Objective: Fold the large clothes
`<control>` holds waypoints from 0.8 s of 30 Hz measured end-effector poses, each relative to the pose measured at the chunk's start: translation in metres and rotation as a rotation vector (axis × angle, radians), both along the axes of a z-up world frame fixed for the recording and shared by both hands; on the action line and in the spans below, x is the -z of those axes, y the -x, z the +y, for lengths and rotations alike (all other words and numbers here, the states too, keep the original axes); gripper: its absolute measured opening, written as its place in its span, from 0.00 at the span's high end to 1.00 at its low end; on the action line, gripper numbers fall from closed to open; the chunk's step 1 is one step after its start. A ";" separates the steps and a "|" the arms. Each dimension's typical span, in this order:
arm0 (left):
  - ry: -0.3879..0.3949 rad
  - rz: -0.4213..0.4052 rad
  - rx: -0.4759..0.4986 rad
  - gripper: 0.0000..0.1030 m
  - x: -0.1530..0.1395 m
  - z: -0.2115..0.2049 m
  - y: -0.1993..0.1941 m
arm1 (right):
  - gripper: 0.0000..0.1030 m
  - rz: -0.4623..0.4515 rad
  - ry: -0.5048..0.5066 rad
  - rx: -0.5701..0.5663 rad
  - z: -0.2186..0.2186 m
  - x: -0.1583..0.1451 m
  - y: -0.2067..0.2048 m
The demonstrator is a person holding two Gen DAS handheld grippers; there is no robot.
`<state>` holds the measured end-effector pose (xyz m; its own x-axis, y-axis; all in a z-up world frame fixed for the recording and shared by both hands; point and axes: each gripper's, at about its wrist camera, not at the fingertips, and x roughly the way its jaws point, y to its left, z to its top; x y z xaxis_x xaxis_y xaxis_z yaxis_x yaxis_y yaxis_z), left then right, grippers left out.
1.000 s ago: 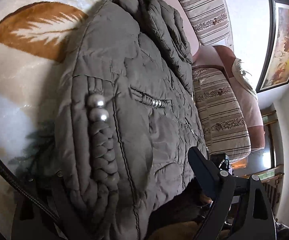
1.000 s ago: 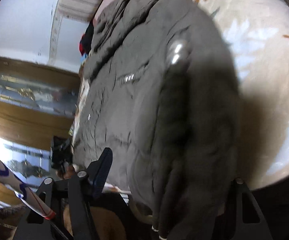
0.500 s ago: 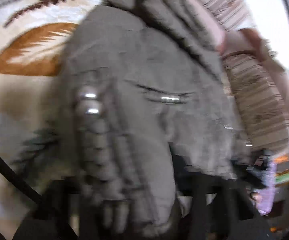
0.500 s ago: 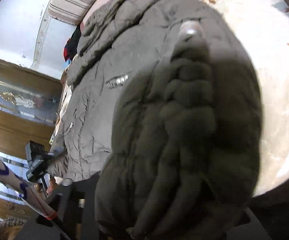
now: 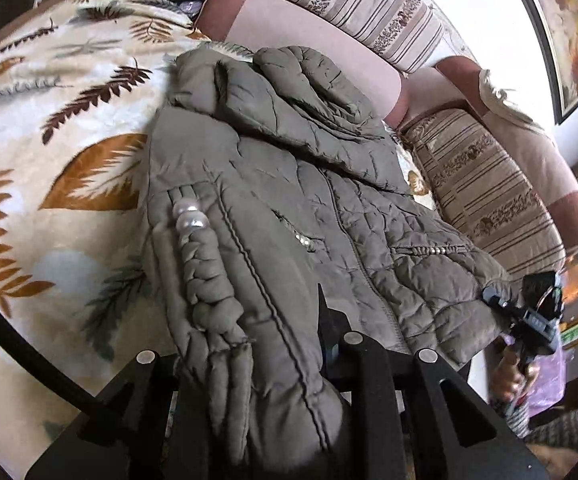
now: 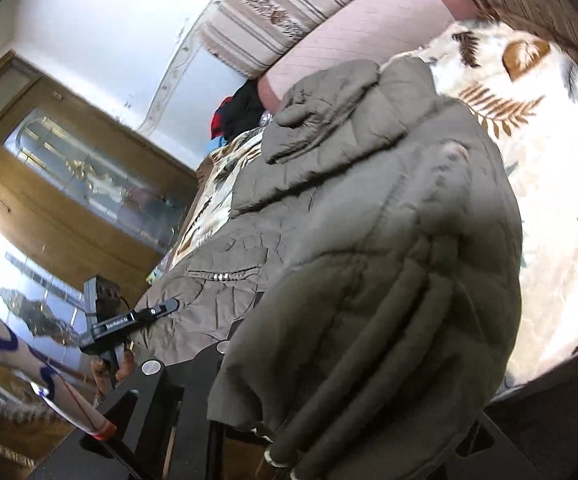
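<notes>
Jacket (image 5: pixel 289 216), an olive quilted one, fills the near field of both wrist views and lies on a leaf-print blanket (image 5: pixel 69 128) spread over a sofa (image 5: pixel 489 196). In the left wrist view a cuff (image 5: pixel 213 360) bunches between the fingers of the left gripper (image 5: pixel 249 392); the jaws stand closed on that fabric, though their tips are buried under it and only the black bases show. A braided trim with two pearl beads (image 5: pixel 189 216) runs up the sleeve just beyond.

In the right wrist view another sleeve (image 6: pixel 389 320) drapes over the right gripper (image 6: pixel 309 420). Its fingers are almost wholly covered, so whether the jaws pinch the cloth or merely sit under it cannot be told. That sleeve is blurred, and a pale bead near its top is only a smear.

Farther out, the left gripper appears in the right wrist view, small at the left, its fingers touching the hem beside a pocket zip (image 6: pixel 225 276). The right gripper shows likewise at the right edge of the left wrist view, at the hem's corner, partly cut off.

Beyond the body, the hood (image 5: pixel 301 96) lies crumpled against the sofa back. Striped cushions (image 5: pixel 365 4) stand behind it. Dark and red clothes (image 6: pixel 237 112) sit piled at the far end, too small to identify. A framed picture (image 5: pixel 573 36) and a wooden cabinet (image 6: pixel 73 200) hug the frame edges.
</notes>
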<state>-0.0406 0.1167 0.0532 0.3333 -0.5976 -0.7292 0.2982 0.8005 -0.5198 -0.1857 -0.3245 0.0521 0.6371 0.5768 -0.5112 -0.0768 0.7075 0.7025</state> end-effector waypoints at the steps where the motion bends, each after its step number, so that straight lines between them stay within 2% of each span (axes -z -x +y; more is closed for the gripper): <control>1: -0.008 0.000 -0.004 0.80 0.001 0.000 -0.001 | 0.80 0.005 0.010 -0.005 0.000 -0.001 0.002; 4: -0.017 0.022 -0.038 0.80 0.004 -0.001 -0.009 | 0.80 0.021 0.049 -0.015 0.004 -0.005 -0.003; 8: -0.020 -0.035 -0.074 0.80 -0.010 -0.004 -0.010 | 0.80 0.003 0.062 -0.034 0.003 -0.015 -0.027; 16: -0.004 -0.071 -0.112 0.80 -0.030 -0.009 -0.029 | 0.80 -0.064 0.126 -0.068 0.016 -0.054 -0.068; 24: 0.004 -0.112 -0.151 0.80 -0.057 -0.020 -0.091 | 0.80 -0.099 0.127 0.018 0.009 -0.081 -0.108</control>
